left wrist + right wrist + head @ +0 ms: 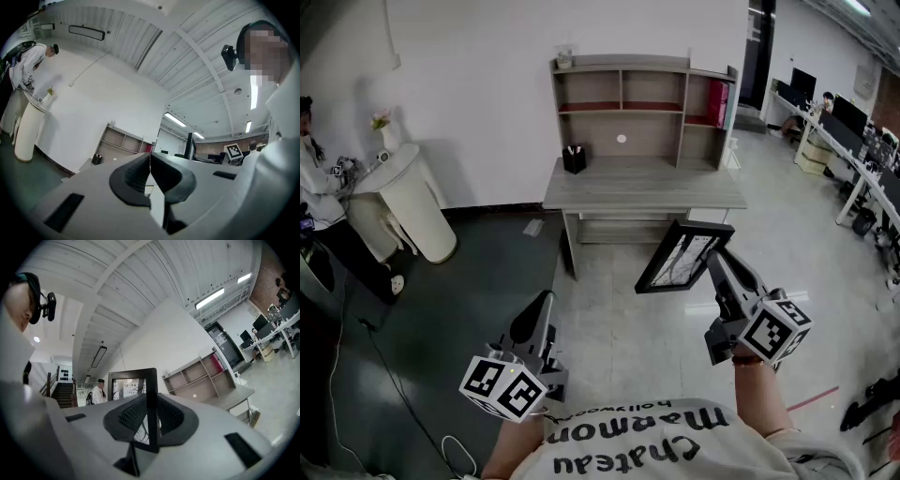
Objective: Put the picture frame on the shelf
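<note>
My right tool [151, 414] is clamped on one side edge of the black-rimmed rectangular picture frame [677, 262]. The bar of that edge runs straight up between the two ribbed pads. My left tool [150, 171] has its jaws pressed together with nothing between them, and I hold it low at the near left, close to my body.

The frame hangs tilted in the air above the pale floor, on the near side of the grey wooden worktop [642, 187] and well apart from it. The grey-brown wooden shelf unit [642, 94] stands along the far part of that worktop, against the white wall.

As I judge it, the step in hand is the carry, and the grip is the weak point. One edge pinched by one tool lets the frame swing, so I should walk it in slowly and level my wrist until the frame stands upright.

The right compartment holds red books [719, 101], and a black pen pot [574, 157] sits at the left of the worktop under the shelf. I would aim for a bare compartment, steering between those two.

I should set the bottom edge down first and lean the top back against the rear panel. I should part the jaws only once the frame rests steady. The empty left tool could brace the free edge if the frame twists.
</note>
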### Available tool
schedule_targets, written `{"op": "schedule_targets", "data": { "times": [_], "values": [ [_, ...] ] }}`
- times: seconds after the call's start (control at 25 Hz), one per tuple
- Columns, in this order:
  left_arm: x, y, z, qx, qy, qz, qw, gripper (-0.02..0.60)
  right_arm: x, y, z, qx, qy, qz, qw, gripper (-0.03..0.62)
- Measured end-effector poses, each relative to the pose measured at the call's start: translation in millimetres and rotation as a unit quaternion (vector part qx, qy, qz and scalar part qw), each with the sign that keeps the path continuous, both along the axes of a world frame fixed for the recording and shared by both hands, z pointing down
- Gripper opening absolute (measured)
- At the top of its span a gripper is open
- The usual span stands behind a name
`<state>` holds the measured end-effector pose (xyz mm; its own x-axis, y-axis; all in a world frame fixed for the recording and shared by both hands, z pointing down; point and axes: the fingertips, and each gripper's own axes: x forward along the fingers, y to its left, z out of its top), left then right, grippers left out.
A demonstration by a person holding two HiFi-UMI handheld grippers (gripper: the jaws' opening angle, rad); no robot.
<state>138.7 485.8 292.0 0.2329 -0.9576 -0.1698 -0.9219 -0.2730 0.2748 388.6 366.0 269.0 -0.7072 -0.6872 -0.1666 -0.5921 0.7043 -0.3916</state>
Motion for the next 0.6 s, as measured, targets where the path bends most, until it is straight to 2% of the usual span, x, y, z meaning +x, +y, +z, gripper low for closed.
{"op": "schedule_targets", "data": {
  "times": [0.36, 0.6],
  "values": [
    [14.9, -1.2, -1.6, -0.001, -0.002, -0.008, 1.0000, 0.017, 16.5, -5.6, 0.1, 0.002, -0.003, -0.006, 1.000, 0.074],
    [38.3, -11.1, 6.8, -0.002, 0.001, -0.010, 0.9999, 0.017, 31.0, -18.6, 2.6, 0.015, 0.006, -0.019, 1.000, 0.072]
  ]
}}
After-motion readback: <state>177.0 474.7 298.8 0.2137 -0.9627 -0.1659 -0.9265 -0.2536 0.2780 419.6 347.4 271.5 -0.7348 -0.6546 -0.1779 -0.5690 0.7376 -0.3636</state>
